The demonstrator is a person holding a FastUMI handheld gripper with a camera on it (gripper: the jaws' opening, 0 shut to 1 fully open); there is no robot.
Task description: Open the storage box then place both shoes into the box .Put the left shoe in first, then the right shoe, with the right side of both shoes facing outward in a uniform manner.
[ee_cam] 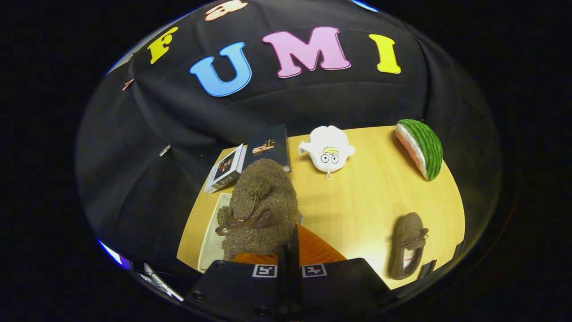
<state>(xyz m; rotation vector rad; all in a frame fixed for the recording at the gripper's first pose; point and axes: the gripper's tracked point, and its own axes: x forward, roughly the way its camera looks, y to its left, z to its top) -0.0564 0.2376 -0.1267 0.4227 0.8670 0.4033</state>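
A fuzzy brown shoe (259,205) with a brown bow hangs toe-forward right in front of the camera, and my gripper (288,257) is shut on its heel end between the orange fingers (315,250). Under the shoe, a white storage box (210,237) lies on the wooden table (357,205), mostly hidden by the shoe. The other brown shoe (407,246) lies on the table off to the right of the fingers, its opening facing up.
Beyond the held shoe lie a dark book (270,145) and a small white box (225,169). A white plush toy (328,150) sits at the table's back middle, and a watermelon-slice plush (422,147) at the back right.
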